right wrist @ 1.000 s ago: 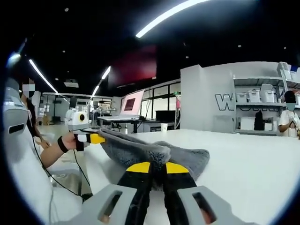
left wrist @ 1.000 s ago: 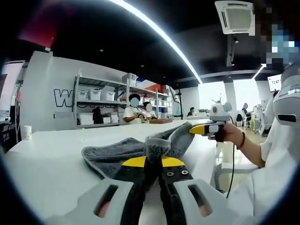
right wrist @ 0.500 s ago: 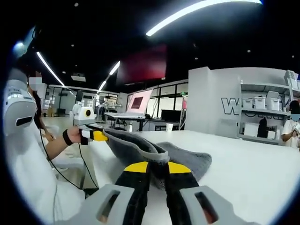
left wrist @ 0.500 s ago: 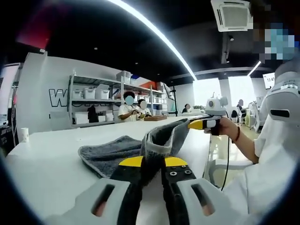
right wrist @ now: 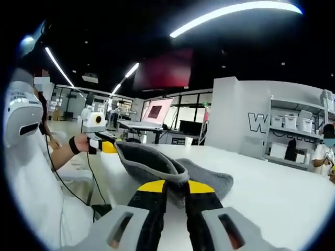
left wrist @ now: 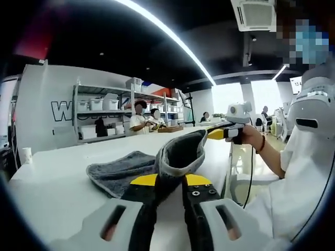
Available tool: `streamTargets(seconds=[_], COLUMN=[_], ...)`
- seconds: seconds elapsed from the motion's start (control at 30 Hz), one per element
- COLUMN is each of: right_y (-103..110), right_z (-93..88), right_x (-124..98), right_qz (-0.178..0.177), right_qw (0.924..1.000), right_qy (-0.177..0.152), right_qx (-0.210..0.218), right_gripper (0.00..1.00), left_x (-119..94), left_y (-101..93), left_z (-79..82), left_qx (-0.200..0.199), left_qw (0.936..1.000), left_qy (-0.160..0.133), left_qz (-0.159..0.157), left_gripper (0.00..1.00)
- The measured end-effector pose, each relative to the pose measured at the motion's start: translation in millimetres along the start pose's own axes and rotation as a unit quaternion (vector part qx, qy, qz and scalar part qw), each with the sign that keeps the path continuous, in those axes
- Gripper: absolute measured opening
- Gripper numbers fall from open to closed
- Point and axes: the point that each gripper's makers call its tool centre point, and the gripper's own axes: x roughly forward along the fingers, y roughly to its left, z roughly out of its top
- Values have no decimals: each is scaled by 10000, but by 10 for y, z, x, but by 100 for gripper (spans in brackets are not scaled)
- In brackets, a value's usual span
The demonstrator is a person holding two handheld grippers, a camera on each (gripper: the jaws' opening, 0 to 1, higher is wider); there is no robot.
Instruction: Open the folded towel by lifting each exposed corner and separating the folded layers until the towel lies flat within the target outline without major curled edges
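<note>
On the white table (left wrist: 47,172), the grey towel (left wrist: 125,170) is lifted along its near edge by 2 grippers. The left gripper (left wrist: 170,180) is clamped on a corner at 6 o'clock; the right gripper (right wrist: 170,187) pinches the other corner at 6 o'clock, the edge stretched between them.

Lab: storage shelves (left wrist: 104,112) (bins), long white tables (right wrist: 272,183).
</note>
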Motion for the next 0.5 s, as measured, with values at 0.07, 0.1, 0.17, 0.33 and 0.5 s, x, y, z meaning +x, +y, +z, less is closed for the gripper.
streamTargets(seconds=[0.07,0.1,0.17,0.33,0.5], right_y=[5,8,7,34,41], right_z=[32,48,66,104,93], right_x=[-16,-25,-28,-33,-21], right_qz=[4,5,8,70,79], right_qw=[10000,10000,10000,9998,9998], right_qy=[-43,-65,-98,-185,-160], right_qx=[-13,-19,-18,11,29], right_gripper=[8,8,7,6,6], left_x=[-18,-27,-46,-63,-71], left_y=[-12,-18,-14,-29,-13], left_z=[18,28,54,111,117], left_qx=[4,5,39,38,62], left_qw=[10000,10000,10000,9999,9999], left_qy=[-4,-5,-33,-139,-138], left_qz=[-23,-35,1,-41,-5], left_gripper=[17,18,18,16,16])
